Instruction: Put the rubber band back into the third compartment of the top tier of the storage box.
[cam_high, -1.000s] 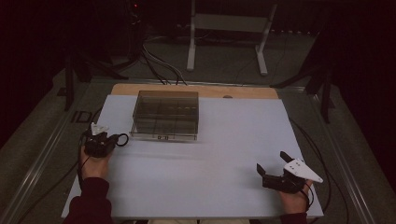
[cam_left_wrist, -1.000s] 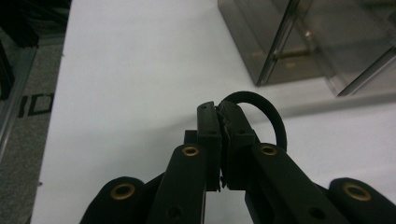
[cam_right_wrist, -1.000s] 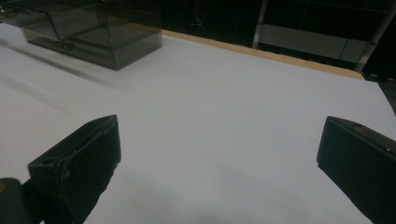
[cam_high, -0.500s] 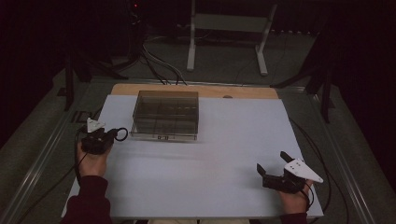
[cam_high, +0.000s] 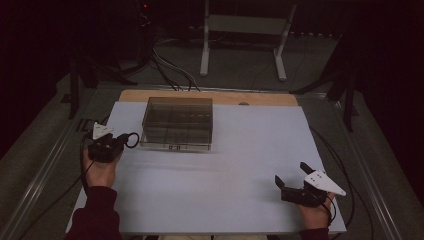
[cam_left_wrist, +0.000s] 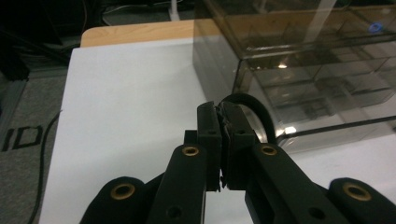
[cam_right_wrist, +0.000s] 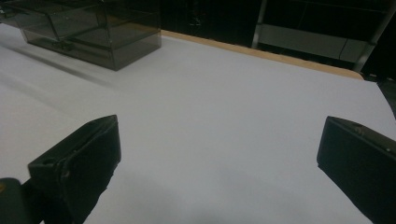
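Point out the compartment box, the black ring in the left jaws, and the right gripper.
compartment box (cam_high: 177, 122), high view, on its clear lid.
black ring (cam_left_wrist: 256, 108), left gripper view, on the arc past the jaws.
right gripper (cam_high: 291, 176), high view, midway between its open jaws.

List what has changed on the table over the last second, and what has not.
The left gripper, shut on a black ring, moved away from the person along the left side of the table, keeping the ring near the clear smoky plastic compartment box. No grasp or release shows. The right gripper, jaws open, kept its place near the right corner of the white table top; the box did not move.
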